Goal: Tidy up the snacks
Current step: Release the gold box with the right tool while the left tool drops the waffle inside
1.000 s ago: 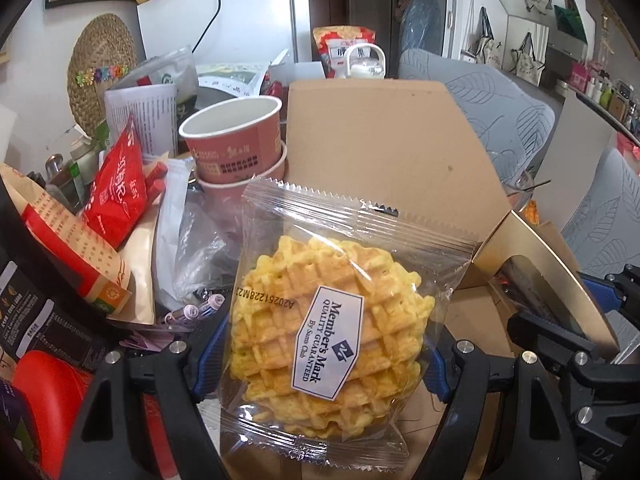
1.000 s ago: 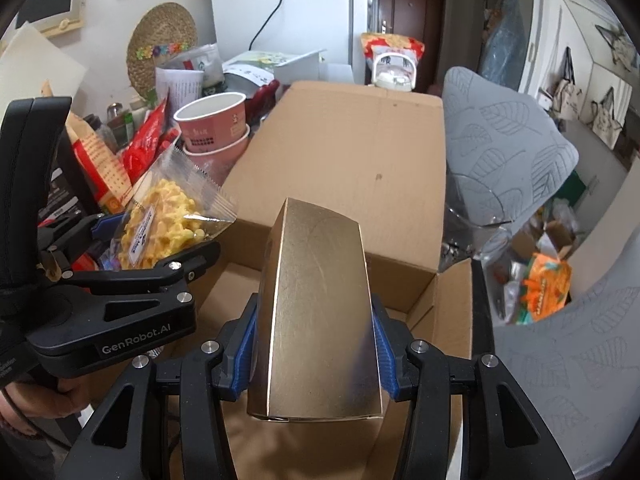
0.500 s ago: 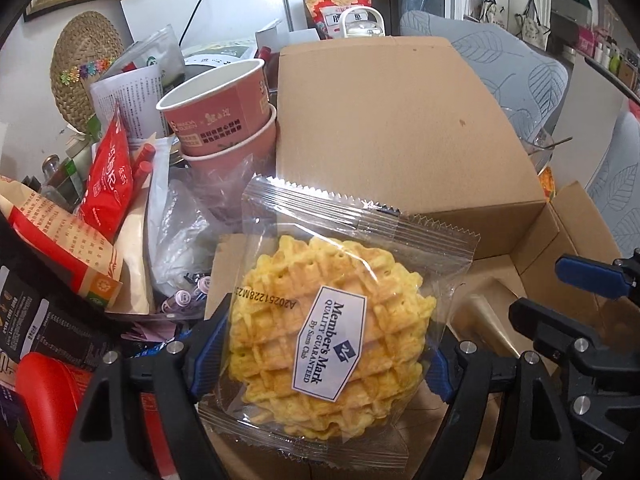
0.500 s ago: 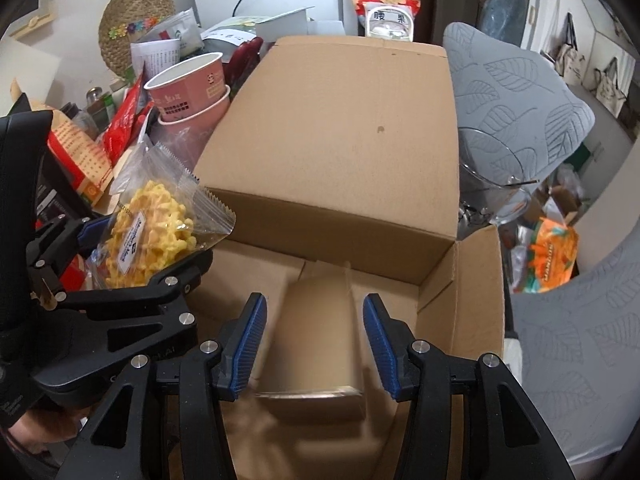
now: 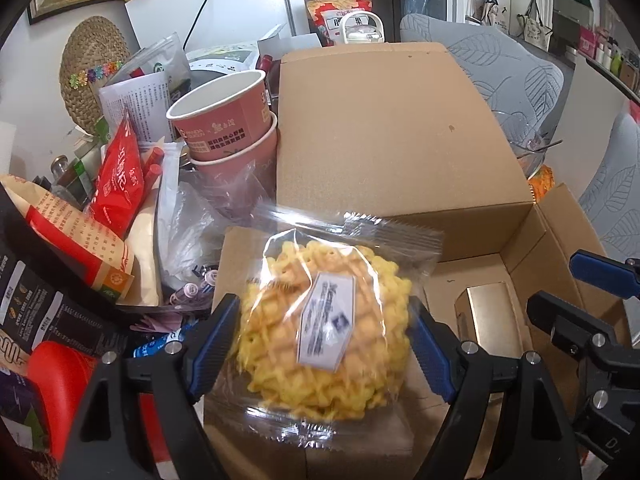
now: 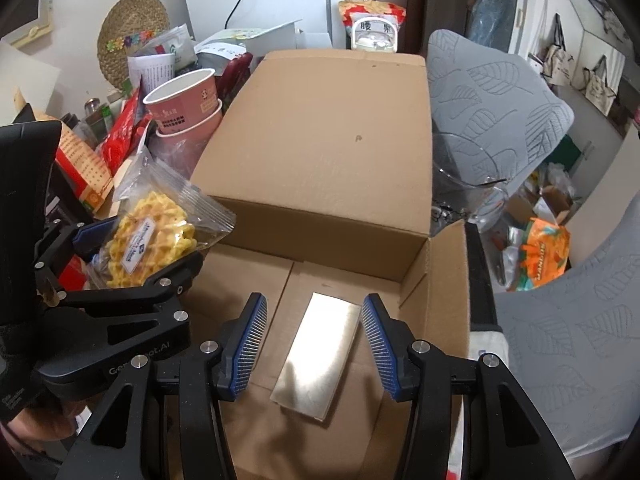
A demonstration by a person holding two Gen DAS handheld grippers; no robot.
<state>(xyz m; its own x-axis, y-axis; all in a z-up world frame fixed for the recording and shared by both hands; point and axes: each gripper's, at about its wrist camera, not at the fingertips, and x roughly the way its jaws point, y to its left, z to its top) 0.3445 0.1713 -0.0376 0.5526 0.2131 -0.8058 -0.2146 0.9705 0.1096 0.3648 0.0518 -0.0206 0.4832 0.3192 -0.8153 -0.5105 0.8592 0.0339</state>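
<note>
L gripper (image 5: 320, 312): jaws set wide, closed on the waffle packet (image 5: 324, 320). Both blue pads look to touch the packet's sides, and the wrapper is blurred, so the grip may be light. The packet stands on edge btwn the pads, label facing the camera, sealed end up, clear of any surface.

R gripper (image 6: 314, 300): jaws at a mid gap, empty, holding nothing. The gold box (image 6: 316, 356) lies flat on the floor of the cardboard box (image 6: 320, 232), below and btwn the R pads, touching neither. Its long axis runs away from the camera, top end leaning a bit right, and it sits near the carton's right wall.

Key relation: the waffle packet hangs over the carton's near-left edge, w/ bare carton floor ahead and to the right of it, left of the gold box. The L hand is the nearer one to that spot, and the R gripper hangs over the gold box, just beside it.

Judgement: next step is prob. lowering the packet into the left half, flat beside the gold box. Risk: the slippery wrapper slides out early.

Outside the carton at left: stacked pink cups (image 5: 224, 120) and loose snack bags, touching the carton's side.
</note>
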